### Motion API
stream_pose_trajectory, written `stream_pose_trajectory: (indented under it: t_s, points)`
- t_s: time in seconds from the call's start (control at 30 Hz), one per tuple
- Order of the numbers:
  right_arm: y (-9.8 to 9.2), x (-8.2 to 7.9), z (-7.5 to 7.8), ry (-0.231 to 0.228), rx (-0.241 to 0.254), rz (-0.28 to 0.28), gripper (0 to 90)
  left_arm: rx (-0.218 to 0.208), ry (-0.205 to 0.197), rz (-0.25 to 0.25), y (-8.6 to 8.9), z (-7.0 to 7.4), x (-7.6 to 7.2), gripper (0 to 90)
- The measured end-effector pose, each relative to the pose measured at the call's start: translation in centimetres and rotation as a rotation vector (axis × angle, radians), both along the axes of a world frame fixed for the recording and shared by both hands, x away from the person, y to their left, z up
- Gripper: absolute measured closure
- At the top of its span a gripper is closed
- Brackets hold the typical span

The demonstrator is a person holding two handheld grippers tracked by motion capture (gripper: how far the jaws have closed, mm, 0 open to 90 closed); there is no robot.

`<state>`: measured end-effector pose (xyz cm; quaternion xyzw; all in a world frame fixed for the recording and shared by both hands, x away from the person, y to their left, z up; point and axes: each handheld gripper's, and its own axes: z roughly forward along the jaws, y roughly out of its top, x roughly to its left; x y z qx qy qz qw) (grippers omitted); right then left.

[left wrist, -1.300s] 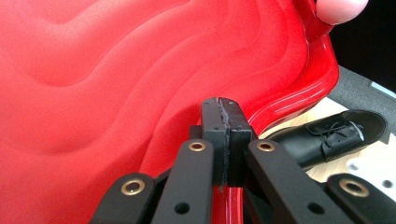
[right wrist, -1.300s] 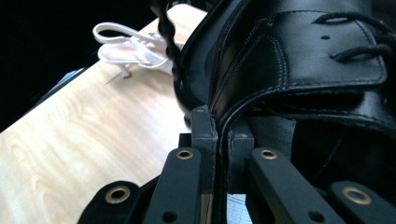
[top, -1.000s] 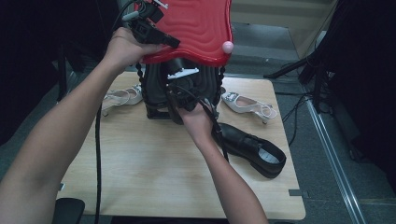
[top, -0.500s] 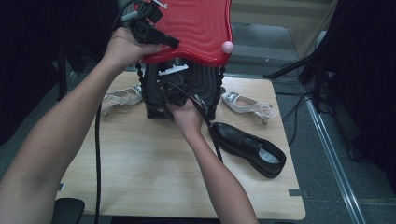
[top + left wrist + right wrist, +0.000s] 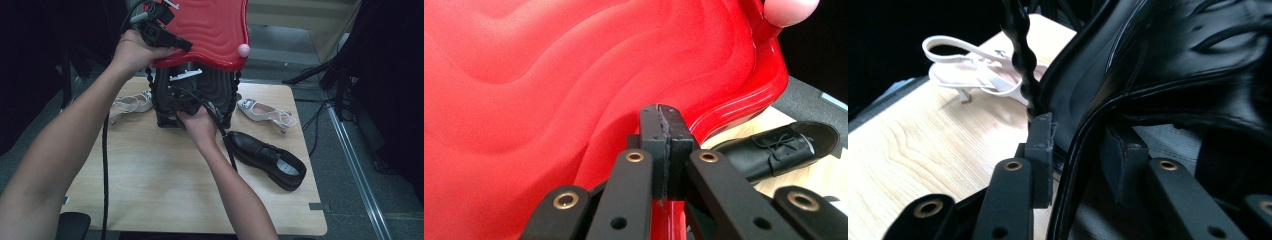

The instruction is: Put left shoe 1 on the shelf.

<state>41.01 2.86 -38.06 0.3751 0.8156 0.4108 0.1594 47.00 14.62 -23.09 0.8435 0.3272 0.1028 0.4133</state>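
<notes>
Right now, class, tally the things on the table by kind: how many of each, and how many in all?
White sandals: 2
Black shoe: 1
Bag with red flap: 1
Total: 4

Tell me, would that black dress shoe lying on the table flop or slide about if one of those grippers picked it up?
The black shoe probably keeps its shape: its thick sole and moulded upper look stiff. Its glossy surface suggests the pads might slip, so the collar edge seems safer. Lying flat on its sole, it should slide, not roll, if pushed.
</notes>
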Motion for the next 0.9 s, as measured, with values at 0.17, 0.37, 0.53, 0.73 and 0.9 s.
stream_pose_trajectory:
  t_s: [0.17, 0.37, 0.53, 0.73, 0.9]
  points:
    - [-0.7, -0.7, 0.7, -0.003, 0.002, 0.004, 66.7, 0.002, 0.001, 0.005, -0.1, 0.0, 0.0, 90.0]
    - [-2.9, -2.7, 1.9, 0.011, 0.070, 0.012, 76.8, 0.006, 0.004, 0.007, -0.1, 0.1, 0.0, 90.0]
    - [-4.6, -4.6, 2.2, 0.036, 0.107, 0.067, 87.3, 0.007, 0.005, 0.012, -0.1, 0.1, 0.0, 90.0]
    - [-5.3, -6.2, 0.7, 0.064, 0.092, 0.096, 90.0, 0.003, 0.005, 0.012, -0.1, 0.1, -0.1, 90.0]
    - [-6.2, -7.0, -0.8, 0.058, 0.098, 0.106, 90.0, 0.003, 0.003, 0.014, -0.1, 0.0, -0.1, 90.0]
